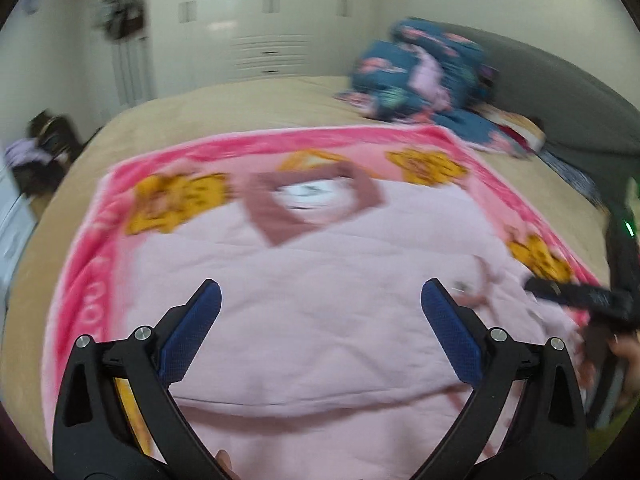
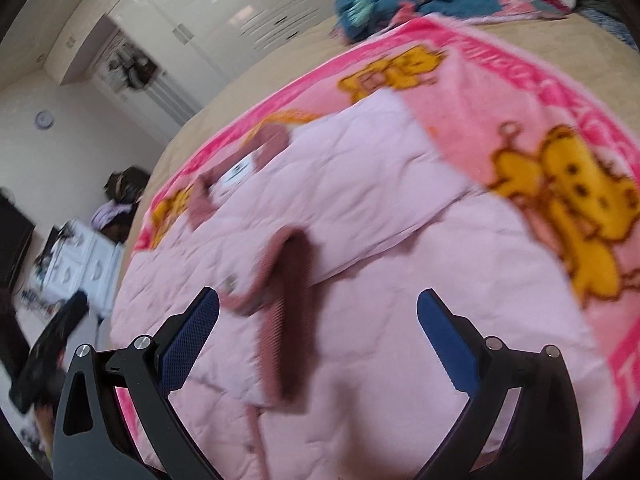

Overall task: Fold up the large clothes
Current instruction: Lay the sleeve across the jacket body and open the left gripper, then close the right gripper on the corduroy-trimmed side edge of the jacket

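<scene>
**Reader:** Below the two grippers, what lies on the bed?

**Describer:** A pale pink quilted garment (image 1: 320,280), spread flat on a pink cartoon blanket (image 1: 256,146) that covers a tan bed (image 1: 240,100). Its collar (image 1: 312,204) points away from the person, so the long axis runs straight ahead.

**Reader:** And the fingers?

**Describer:** The left gripper (image 1: 320,328) has its jaws spread wide, holding nothing, above the garment's near body. The right gripper (image 2: 318,336) is also spread wide and empty.

**Reader:** Which is nearer a fold point?

**Describer:** Probably the right: a dark-lined cuff or edge (image 2: 288,304) lies just ahead, between its fingers.
</scene>
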`<state>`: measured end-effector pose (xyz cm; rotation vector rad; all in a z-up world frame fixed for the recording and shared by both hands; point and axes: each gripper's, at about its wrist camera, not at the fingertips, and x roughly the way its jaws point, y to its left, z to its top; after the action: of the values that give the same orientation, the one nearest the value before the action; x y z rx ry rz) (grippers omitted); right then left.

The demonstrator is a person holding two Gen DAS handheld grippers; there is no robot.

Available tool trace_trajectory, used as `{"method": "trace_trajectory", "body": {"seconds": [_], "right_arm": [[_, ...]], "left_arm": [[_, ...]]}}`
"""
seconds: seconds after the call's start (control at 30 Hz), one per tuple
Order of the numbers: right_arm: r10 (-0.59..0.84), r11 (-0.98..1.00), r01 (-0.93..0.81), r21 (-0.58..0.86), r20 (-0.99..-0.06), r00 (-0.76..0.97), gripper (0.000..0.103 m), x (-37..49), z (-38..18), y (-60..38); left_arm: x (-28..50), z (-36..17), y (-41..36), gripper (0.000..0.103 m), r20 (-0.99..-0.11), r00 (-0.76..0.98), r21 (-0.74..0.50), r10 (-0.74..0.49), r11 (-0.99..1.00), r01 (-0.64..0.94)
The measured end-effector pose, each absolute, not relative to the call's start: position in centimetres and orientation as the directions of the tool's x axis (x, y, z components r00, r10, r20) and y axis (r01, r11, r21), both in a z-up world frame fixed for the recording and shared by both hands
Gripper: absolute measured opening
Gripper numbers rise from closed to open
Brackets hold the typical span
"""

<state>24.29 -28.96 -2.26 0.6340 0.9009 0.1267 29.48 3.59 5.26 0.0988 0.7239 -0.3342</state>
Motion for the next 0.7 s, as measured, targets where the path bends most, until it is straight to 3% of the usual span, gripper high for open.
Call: {"method": "trace_trajectory", "body": {"seconds": [0.27,0.53,0.6,0.7], "right_arm": [[0.444,0.799,0.106,0.593,-0.698,0.562,0.099,25.4,-4.3,-24.6],[0.470,0.759,0.152,0.633,-0.694,0.546,0.098,26.1,-6.9,-23.3],[0.480,0.754,0.137,0.642,-0.682,0.551,0.087,26.2,-7.0,-23.0],[0.472,0.770,0.128,0.624,-0.695,0.543,0.078,26.4,-7.2,-22.5]], "left_arm": [[31.9,5.1,11.9,0.094,-0.656,0.748,-0.079,-0.101,0.995,0.065],[32.1,4.8,17.0,0.094,-0.656,0.748,-0.203,-0.105,0.978,-0.040],[32.1,4.6,17.4,0.094,-0.658,0.748,-0.213,-0.086,0.974,-0.076],[32.4,4.1,17.4,0.094,-0.656,0.744,-0.258,-0.127,0.964,-0.062]]}}
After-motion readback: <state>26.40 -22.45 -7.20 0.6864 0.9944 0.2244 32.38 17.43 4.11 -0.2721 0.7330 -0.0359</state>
